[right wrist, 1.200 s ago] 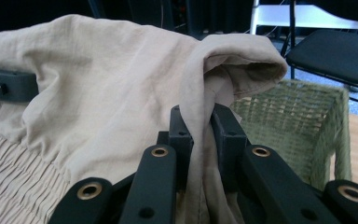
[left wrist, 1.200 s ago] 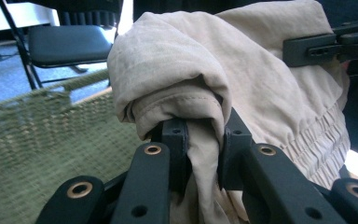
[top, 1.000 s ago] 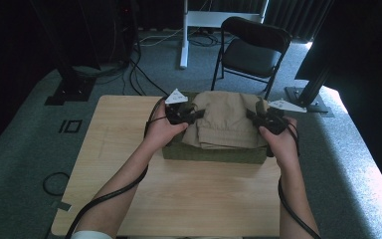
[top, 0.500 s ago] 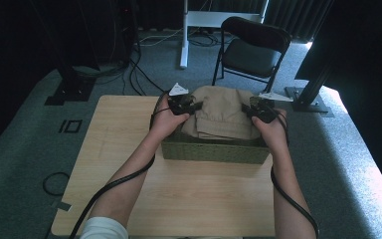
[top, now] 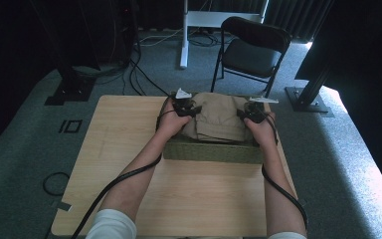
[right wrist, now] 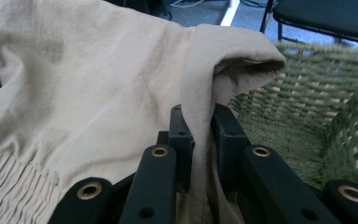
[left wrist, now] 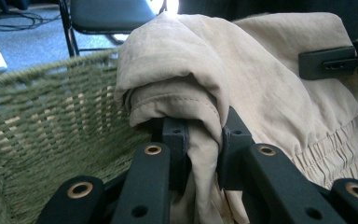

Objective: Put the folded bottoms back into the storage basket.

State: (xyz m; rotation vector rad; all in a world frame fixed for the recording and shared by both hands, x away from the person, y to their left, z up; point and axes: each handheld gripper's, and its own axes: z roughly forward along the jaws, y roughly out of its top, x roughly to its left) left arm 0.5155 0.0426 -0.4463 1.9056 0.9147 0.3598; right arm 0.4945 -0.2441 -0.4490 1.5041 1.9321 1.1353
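Observation:
A folded beige garment (top: 218,116) with an elastic waistband hangs over a green woven basket (top: 211,151) at the far middle of the wooden table. My left gripper (top: 183,108) is shut on the garment's left edge, the cloth (left wrist: 186,79) pinched between its black jaws. At the garment's right edge my right gripper (top: 253,112) is shut on the cloth (right wrist: 121,74) in the same way. In the left gripper view the right gripper (left wrist: 335,60) shows at the far side of the garment. The basket's woven wall (right wrist: 307,112) rises just behind the held fold.
The wooden table (top: 129,149) has open surface to the left of and in front of the basket. A black folding chair (top: 251,50) stands beyond the table's far edge. Cables (top: 144,74) lie on the grey carpet, with dark stand bases at both sides.
Both grippers have carried the garment away from the person and lower, from above the basket's near side to over its inside. Both stay shut on the cloth.

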